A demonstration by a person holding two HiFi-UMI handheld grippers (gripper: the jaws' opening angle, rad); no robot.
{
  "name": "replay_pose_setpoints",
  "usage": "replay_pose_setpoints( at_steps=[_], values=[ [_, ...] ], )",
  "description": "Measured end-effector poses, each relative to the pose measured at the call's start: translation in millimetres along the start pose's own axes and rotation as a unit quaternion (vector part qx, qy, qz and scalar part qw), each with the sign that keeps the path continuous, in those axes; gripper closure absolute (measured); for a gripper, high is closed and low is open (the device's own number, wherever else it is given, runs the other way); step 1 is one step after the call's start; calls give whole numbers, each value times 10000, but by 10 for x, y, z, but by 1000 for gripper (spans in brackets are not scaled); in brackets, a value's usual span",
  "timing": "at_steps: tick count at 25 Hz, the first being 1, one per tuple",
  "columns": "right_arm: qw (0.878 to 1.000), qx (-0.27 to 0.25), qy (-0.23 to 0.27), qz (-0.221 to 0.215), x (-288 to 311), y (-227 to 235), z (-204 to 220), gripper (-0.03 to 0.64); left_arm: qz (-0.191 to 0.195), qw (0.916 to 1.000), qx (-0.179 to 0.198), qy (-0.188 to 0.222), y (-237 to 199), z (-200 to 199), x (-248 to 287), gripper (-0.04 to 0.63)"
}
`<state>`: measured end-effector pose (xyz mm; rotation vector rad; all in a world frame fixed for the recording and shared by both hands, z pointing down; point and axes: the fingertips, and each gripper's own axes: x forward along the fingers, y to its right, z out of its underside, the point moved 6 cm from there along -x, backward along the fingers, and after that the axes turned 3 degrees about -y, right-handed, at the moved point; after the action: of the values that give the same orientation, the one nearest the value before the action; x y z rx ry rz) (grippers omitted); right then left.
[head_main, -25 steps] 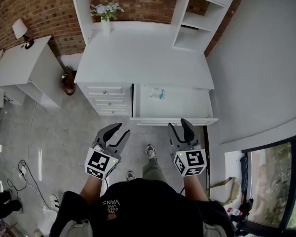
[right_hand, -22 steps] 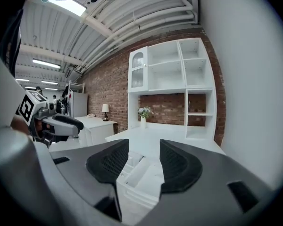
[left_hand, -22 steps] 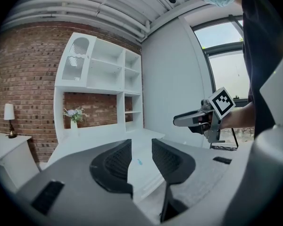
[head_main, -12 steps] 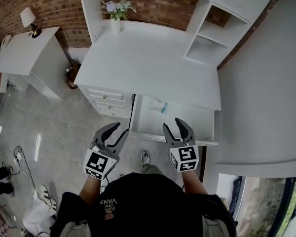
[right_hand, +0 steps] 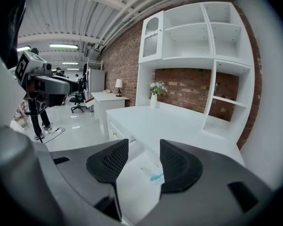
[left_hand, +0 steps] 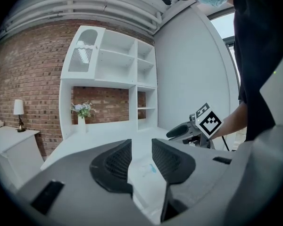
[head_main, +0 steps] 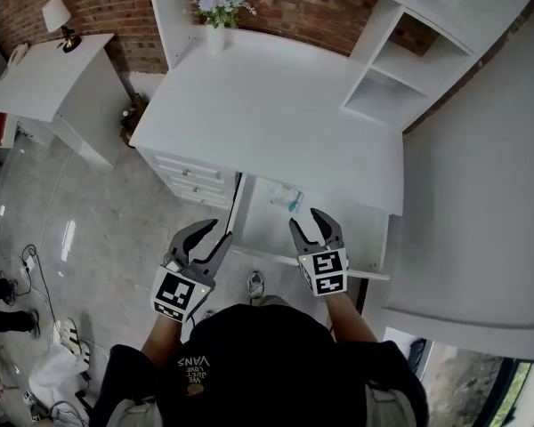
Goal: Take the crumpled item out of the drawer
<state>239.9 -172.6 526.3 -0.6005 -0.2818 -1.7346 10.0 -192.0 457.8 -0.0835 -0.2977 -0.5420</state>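
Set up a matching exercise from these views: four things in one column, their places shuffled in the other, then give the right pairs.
Things
1. crumpled white item with a blue patch
2. white vase of flowers
3. small table lamp
4. left gripper

Places
A. on the white side cabinet
B. over the grey floor, jaws apart
C. inside the open white drawer
D. at the back of the white desk top

Pairs: 1-C, 2-D, 3-A, 4-B

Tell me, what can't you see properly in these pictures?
- crumpled item: too small in the head view, blurry in both gripper views, to tell what it is.
- drawer: back hidden under the desk top, head view.
- small drawers: shut, so insides hidden, head view.
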Motion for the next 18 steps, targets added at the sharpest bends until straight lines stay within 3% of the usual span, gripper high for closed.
replay_pose_setpoints(
  at_steps=[8,18],
  values=[
    [9948,-653,-724,-289,453,207,377,433,-112,9998,-43,-162,70,46,258,480],
    [9737,-1460,-1596,-719,1011,289,988,433,-383,9987,-96,-330,125,119,353,480]
  ],
)
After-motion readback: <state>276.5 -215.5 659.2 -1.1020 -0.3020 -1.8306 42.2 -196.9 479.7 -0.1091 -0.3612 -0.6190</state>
